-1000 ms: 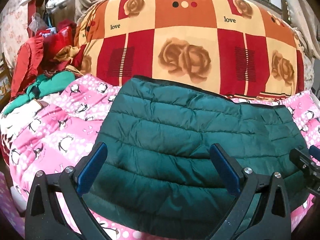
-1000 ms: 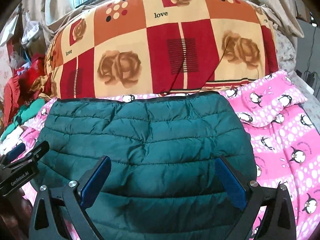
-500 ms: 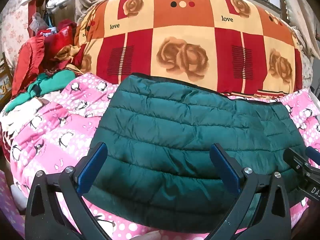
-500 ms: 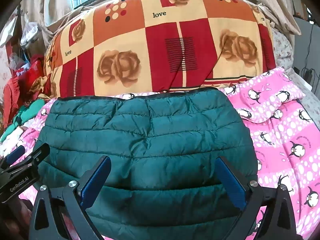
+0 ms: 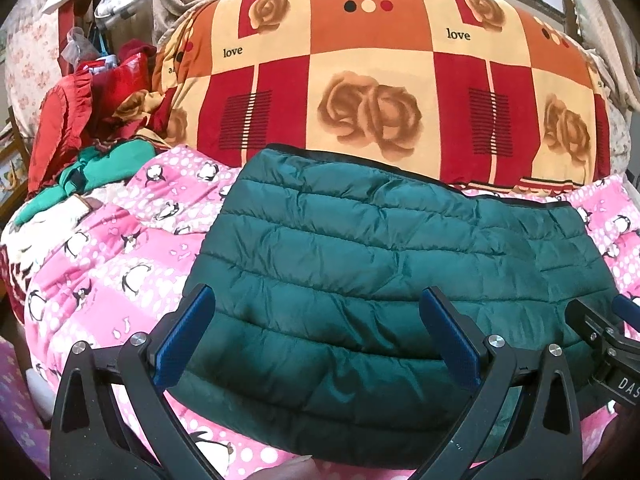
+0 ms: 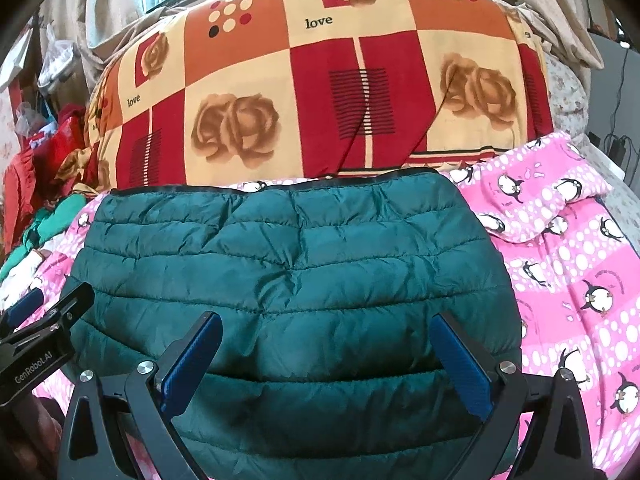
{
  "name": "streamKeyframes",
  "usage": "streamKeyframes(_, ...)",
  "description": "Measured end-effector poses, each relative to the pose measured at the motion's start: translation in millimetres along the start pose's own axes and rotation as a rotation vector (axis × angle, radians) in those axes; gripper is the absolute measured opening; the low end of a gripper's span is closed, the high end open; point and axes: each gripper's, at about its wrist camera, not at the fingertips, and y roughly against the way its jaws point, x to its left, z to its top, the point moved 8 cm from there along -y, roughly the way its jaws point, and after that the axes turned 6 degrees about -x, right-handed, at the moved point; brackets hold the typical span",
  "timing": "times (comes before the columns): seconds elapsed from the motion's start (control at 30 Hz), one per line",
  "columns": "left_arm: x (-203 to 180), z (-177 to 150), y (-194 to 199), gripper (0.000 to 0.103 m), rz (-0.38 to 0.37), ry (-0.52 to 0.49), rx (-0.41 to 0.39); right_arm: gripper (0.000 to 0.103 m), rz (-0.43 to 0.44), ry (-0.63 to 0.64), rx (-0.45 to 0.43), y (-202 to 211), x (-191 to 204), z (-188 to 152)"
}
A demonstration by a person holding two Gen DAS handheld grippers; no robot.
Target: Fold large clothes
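A dark green quilted puffer jacket (image 5: 384, 264) lies folded into a flat rectangle on a pink penguin blanket (image 5: 112, 264); it also shows in the right wrist view (image 6: 296, 276). My left gripper (image 5: 316, 336) is open and empty, just above the jacket's near left part. My right gripper (image 6: 326, 360) is open and empty, above the jacket's near right part. The right gripper's tip shows at the right edge of the left wrist view (image 5: 600, 332); the left gripper's tip shows at the left edge of the right wrist view (image 6: 44, 336).
A large rolled quilt with red, orange and rose squares (image 5: 380, 80) lies right behind the jacket. A heap of red and green clothes (image 5: 92, 128) sits at the far left. The pink blanket (image 6: 568, 272) spreads to the right.
Both grippers have drawn back toward me and a little up from the jacket. The jacket's near edge has come into view. The jacket itself has not moved.
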Motion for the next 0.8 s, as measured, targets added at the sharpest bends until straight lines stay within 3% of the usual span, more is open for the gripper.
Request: streamKeyframes(0.8, -12.5, 7.1, -8.2, 0.102, 0.022, -0.029, -0.01, 0.103, -0.009, 0.012, 0.016, -20.5, -2.4, 4.4)
